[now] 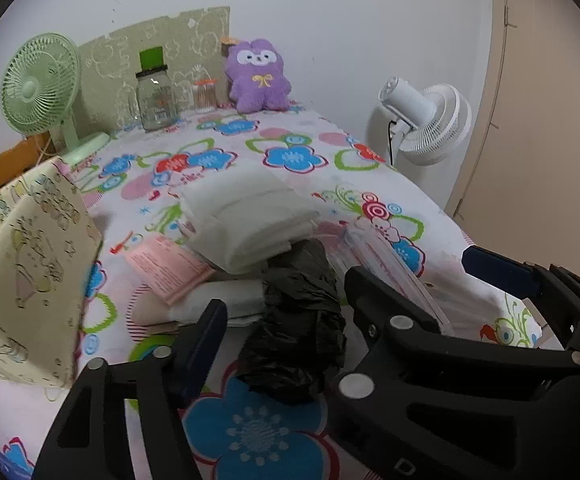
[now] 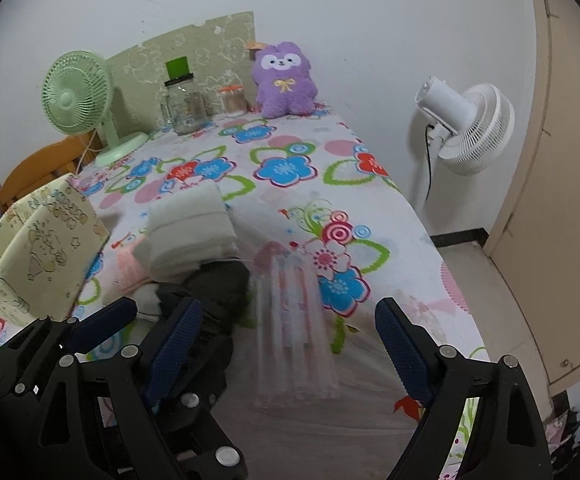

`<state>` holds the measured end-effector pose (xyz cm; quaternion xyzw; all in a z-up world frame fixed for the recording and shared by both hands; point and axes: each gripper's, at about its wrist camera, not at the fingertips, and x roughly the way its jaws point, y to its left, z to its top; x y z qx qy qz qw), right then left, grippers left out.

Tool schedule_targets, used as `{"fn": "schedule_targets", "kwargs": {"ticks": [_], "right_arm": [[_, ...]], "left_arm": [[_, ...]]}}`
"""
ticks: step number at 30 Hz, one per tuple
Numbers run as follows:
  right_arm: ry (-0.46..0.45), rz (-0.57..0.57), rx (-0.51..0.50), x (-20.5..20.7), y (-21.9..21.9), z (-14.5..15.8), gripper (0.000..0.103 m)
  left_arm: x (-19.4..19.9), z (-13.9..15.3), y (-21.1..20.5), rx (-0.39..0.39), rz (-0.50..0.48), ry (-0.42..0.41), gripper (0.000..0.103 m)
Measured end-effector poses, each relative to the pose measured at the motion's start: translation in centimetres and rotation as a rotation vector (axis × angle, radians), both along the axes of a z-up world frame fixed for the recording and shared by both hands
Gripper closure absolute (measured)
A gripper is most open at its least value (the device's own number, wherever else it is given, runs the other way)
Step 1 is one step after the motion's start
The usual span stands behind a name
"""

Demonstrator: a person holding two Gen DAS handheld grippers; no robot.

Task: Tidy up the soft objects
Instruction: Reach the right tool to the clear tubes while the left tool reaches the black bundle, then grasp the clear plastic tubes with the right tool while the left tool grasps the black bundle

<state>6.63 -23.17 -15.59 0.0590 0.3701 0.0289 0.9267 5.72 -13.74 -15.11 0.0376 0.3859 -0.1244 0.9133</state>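
A crumpled black plastic bag (image 1: 302, 320) lies on the flowered cloth between the jaws of my left gripper (image 1: 286, 292). A strip of cloth shows between its left pad and the bag, so the jaws stand open. Behind the bag rests a stack of folded white pads (image 1: 246, 216) on a pink packet (image 1: 166, 268). My right gripper (image 2: 290, 308) is wide open over a clear plastic pack (image 2: 294, 320) with pink contents, touching nothing. A cream patterned fabric box (image 1: 30, 280) stands at the left. A purple plush toy (image 2: 284, 80) sits at the far end.
A green desk fan (image 1: 38, 88), a glass jar (image 1: 156, 100) and a cotton-swab tub (image 1: 204, 98) line the back of the table (image 2: 290, 140). A white standing fan (image 2: 466, 128) is beyond the right edge, by a beige door (image 2: 562, 200).
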Motion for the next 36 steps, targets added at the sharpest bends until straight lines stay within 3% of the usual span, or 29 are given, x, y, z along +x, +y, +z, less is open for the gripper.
{"fn": "schedule_targets", "kwargs": {"ticks": [4,10,25,30,36], "right_arm": [[0.018,-0.004,0.004,0.4,-0.4,-0.6,0.017],[0.039,0.0,0.016,0.8,-0.8,-1.3,0.019],[0.072,0.053,0.06,2.1,-0.7,-2.6,0.047],[0.072,0.051,0.066,2.2,-0.9,-2.7,0.063],[0.064,0.055,0.079,2.1,-1.2,-2.5,0.071]], "left_arm": [[0.5,-0.6,-0.4,-0.011,-0.016,0.039,0.048],[0.6,-1.0,-0.9,0.03,-0.012,0.04,0.054],[0.8,-1.3,-1.2,0.066,-0.004,0.036,0.057],[0.9,-1.4,-1.6,0.071,-0.006,0.034,0.058],[0.9,-1.2,-1.6,0.049,-0.017,0.038,0.059]]}}
